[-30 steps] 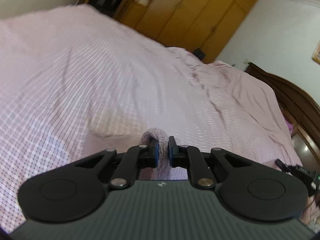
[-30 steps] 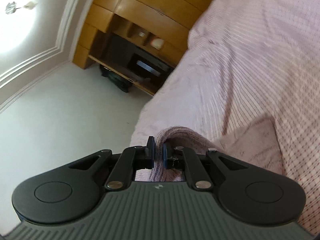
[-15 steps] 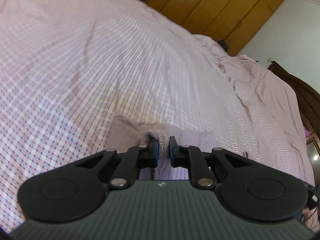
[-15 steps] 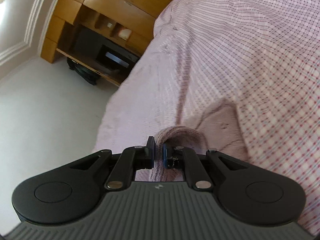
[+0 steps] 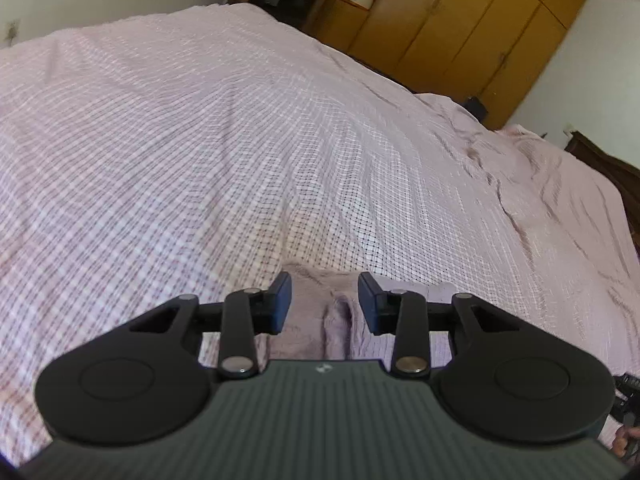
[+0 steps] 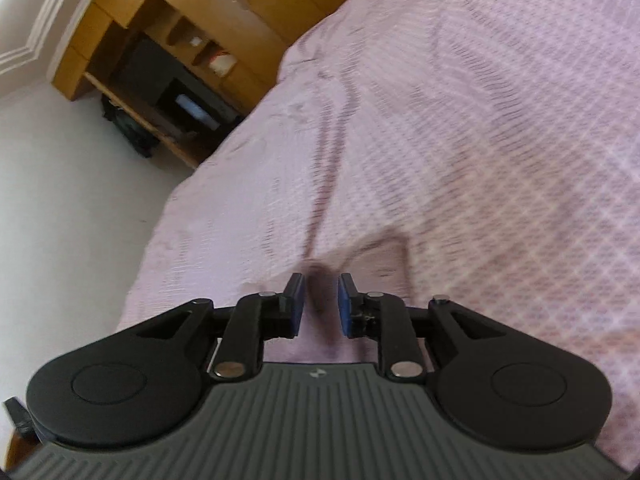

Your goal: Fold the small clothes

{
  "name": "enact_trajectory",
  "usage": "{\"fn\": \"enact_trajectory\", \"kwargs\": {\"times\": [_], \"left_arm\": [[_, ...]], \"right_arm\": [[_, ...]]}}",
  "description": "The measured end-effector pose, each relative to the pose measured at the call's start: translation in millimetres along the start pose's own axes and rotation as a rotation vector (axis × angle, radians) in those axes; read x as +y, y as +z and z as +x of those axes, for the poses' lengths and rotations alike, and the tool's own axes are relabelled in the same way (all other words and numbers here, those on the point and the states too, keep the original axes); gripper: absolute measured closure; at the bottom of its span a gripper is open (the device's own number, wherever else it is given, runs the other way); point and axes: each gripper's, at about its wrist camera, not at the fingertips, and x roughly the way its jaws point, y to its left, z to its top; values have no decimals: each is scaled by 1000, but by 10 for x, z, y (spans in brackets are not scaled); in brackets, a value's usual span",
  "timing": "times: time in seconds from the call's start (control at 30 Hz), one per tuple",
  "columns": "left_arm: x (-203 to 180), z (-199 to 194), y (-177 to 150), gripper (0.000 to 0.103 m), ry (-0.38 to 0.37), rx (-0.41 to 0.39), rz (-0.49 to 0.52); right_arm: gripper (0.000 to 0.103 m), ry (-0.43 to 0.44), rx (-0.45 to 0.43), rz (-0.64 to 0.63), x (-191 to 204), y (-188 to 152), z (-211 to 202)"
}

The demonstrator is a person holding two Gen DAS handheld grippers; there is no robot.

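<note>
Nearest, two grippers: left gripper (image 5: pixel 325 300) with jaws spread apart, grasping nothing; right gripper (image 6: pixel 320 307) likewise parted, gap narrower, nothing clamped. Between and just beyond the left fingers, one small mauve knit garment (image 5: pixel 316 316) lying on the bedspread, a raised fold down its middle. Same garment blurred ahead of the right fingers (image 6: pixel 380 260). Under it all, one pink checked bedspread (image 5: pixel 240 140), creased toward the far right. Farthest back, one wooden wardrobe (image 5: pixel 460 28)

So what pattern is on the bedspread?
A fine pink-and-white check on the bedspread, clearest in the left wrist view.
</note>
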Motion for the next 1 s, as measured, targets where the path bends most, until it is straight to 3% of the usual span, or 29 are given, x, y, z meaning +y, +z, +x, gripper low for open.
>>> {"fn": "enact_trajectory", "kwargs": {"times": [0.07,0.2,0.33,0.37,0.43,0.57,0.73,0.87,1.0], "left_arm": [[-57,-57,-41,65,-7,9,29],[-457,-148,-320,65,-21,56,214],[-840,1,-666,65,-76,187,382],[-899,79,-735,65,-68,220,414],[-929,199,-820,65,-36,251,451],[-975,415,-804,65,0,261,474],[-962,633,-557,62,-4,227,432],[-939,773,-346,64,-6,164,355],[-964,787,-206,64,11,33,338]], "right_arm": [[79,-16,7,-61,80,-21,-75],[79,-14,40,-278,479,-212,-110],[79,10,140,-434,840,-477,39],[79,-21,153,-471,915,-538,95],[79,-92,163,-548,1039,-640,198],[79,-83,272,-594,1080,-729,480],[79,-86,281,-532,1086,-634,764],[79,-63,190,-490,1174,-487,886],[79,-74,79,-480,1241,-428,992]]}}
